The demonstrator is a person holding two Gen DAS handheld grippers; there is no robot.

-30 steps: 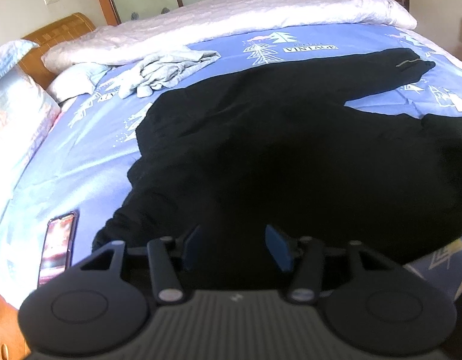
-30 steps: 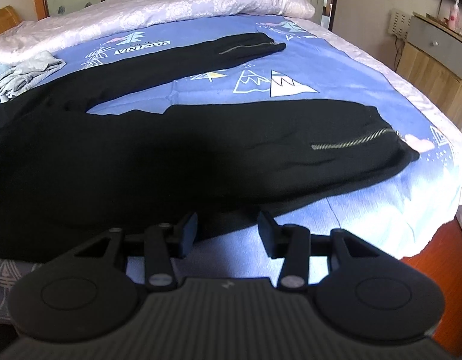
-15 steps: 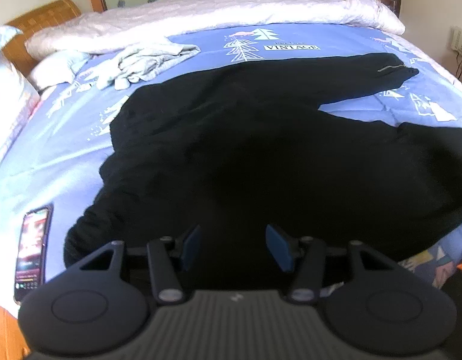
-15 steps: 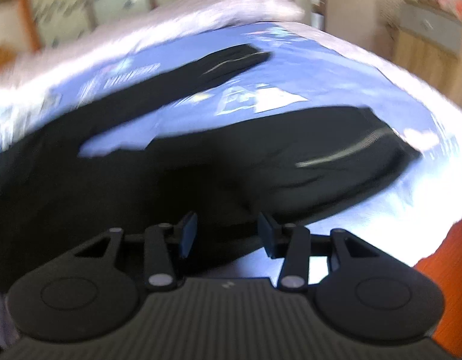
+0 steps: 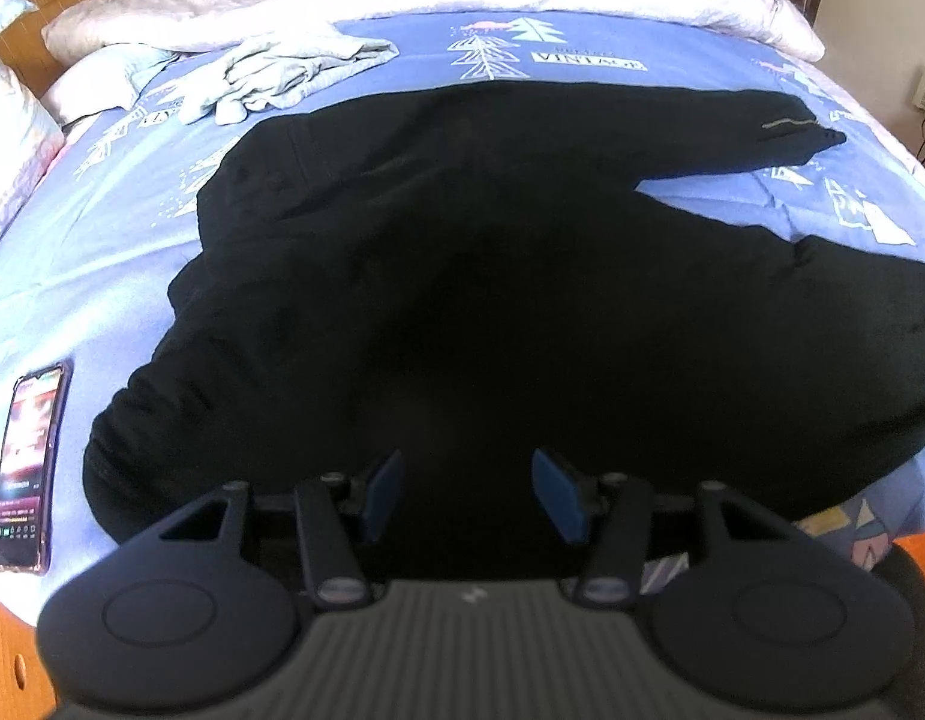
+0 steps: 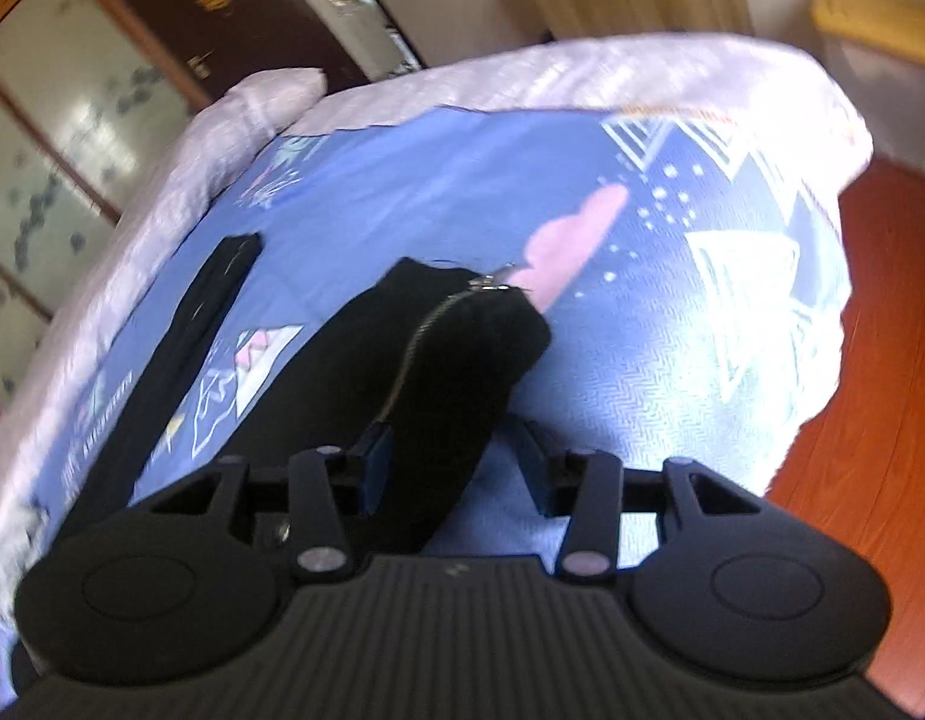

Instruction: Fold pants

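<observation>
The black pants (image 5: 492, 276) lie spread flat on the bed (image 5: 102, 252), both legs apart in a V, so no fold looks made yet; the whole task is left. Their long axis runs across the left gripper (image 5: 468, 489), waistband out to the left of its jaws and the cuffs far right. The right gripper (image 6: 456, 462) sits over the near leg's zippered cuff (image 6: 462, 324), which points away from its jaws. Both jaws stand partly open, holding nothing. Beyond the pants, a grey garment (image 5: 282, 75) lies ahead and a phone (image 5: 24, 468) left of the left jaws.
</observation>
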